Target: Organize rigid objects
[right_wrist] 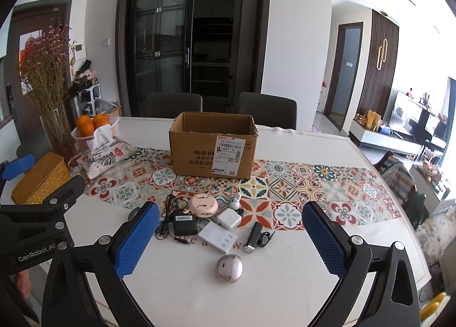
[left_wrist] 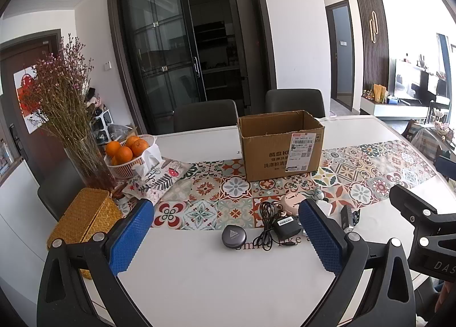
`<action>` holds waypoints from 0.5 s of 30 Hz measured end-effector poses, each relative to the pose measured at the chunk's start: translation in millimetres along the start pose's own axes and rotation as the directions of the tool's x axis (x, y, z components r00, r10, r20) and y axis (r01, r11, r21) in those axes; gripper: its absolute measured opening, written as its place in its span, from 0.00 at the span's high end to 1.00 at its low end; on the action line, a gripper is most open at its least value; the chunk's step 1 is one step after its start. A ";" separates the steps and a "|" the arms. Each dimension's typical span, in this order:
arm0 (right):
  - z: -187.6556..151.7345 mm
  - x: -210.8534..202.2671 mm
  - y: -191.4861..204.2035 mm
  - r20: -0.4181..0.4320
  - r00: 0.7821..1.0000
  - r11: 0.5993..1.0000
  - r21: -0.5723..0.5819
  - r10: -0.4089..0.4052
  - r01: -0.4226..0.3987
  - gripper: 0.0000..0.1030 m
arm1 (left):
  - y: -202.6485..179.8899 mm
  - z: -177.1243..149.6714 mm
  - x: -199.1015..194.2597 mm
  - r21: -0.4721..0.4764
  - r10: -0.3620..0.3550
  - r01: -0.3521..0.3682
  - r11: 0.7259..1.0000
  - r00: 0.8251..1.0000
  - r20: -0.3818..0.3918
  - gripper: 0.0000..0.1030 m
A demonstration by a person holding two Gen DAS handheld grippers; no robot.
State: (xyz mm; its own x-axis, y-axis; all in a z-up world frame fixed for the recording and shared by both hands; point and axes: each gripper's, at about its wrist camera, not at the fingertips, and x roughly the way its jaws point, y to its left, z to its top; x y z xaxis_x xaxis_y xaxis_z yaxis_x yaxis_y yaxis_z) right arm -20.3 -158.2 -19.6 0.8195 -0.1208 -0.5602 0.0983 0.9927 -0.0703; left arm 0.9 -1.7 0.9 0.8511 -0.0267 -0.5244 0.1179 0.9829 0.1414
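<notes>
Both grippers, left (left_wrist: 225,238) and right (right_wrist: 230,237), spread wide, grasping nothing. Round silver metal case (right_wrist: 229,267) lies on white table (right_wrist: 285,284) between right fingers; open brown cardboard box (right_wrist: 212,146) well beyond. Black dome-shaped case (left_wrist: 233,236) between left fingers; right finger hides white adapters.

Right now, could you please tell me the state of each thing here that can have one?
Cardboard box: upright, top open.
Left gripper: open, empty.
Right gripper: open, empty.
Black adapter: unplugged, cable loose.
Round silver case: closed.
Woven box: lid shut.

Matt cardboard box (right_wrist: 212,143), woven wicker basket (left_wrist: 85,218), glossy table (right_wrist: 199,292).
</notes>
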 end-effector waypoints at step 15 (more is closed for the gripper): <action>0.0 -2.1 1.0 -0.002 1.000 1.000 -0.001 0.003 -0.003 0.02 | -0.8 0.6 -1.2 0.001 -0.002 0.002 1.000 1.000 -0.001 0.00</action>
State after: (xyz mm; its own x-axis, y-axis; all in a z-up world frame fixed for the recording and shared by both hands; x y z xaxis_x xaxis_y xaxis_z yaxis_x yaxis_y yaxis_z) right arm -21.9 -156.9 -18.5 0.8185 -0.1178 -0.5624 0.0954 0.9930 -0.0693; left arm 0.0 -2.6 1.9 0.8504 -0.0281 -0.5254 0.1199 0.9827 0.1415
